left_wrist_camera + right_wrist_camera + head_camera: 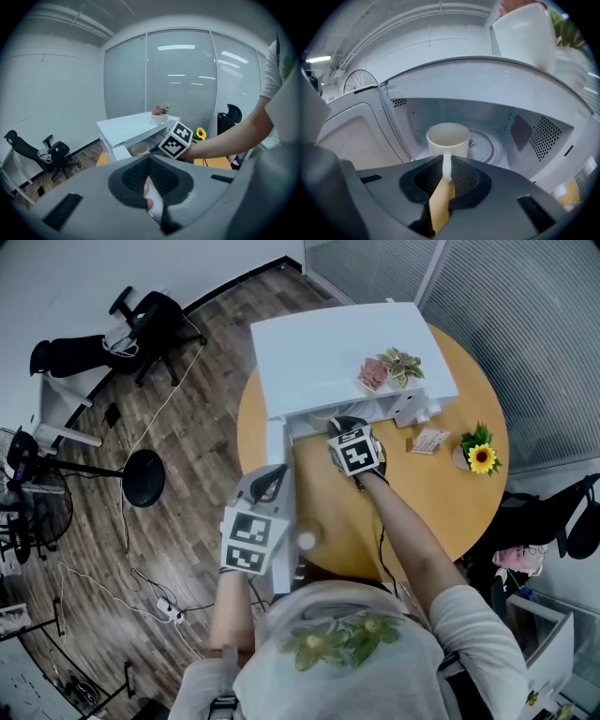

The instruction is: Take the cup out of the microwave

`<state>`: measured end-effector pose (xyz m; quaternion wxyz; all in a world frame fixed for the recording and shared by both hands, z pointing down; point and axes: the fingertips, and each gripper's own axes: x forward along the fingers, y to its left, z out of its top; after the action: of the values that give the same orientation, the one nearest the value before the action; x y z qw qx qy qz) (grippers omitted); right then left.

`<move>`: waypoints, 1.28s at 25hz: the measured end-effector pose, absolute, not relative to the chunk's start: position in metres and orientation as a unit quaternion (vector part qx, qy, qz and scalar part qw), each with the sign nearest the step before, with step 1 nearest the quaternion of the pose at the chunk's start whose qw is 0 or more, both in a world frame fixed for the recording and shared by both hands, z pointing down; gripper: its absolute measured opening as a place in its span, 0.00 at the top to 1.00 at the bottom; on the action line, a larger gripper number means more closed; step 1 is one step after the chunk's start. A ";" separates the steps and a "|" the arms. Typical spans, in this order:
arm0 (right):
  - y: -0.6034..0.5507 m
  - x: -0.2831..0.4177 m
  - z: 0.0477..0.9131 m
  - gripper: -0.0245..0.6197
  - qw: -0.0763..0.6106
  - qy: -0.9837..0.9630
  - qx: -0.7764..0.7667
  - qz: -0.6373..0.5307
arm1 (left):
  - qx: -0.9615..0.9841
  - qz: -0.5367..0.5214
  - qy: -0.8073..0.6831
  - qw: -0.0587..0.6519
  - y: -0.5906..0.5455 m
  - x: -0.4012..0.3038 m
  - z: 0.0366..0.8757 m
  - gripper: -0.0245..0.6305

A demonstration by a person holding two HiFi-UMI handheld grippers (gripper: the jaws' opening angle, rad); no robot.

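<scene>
The tabletop and microwave are looked down on steeply in the head view. The microwave's open cavity is faced closely in the right gripper view and seen from farther back in the left gripper view.

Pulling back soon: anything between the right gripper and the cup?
Nothing; right gripper view shows the right gripper clamped on the handle of the cup.

The cup sits inside the microwave (door swung left) on the table, a plant on top.
</scene>
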<state>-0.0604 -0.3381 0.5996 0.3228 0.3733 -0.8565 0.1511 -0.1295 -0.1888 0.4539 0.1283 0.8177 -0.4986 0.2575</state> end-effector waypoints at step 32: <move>-0.245 -0.033 0.553 0.87 0.278 -0.885 0.346 0.142 | 0.818 0.243 -0.506 0.127 -0.153 -0.132 0.444 0.96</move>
<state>-0.0326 -0.2450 0.5532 0.2780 0.3456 -0.8850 0.1418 -0.1316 -0.1530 0.4441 0.1267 0.8179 -0.5057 0.2432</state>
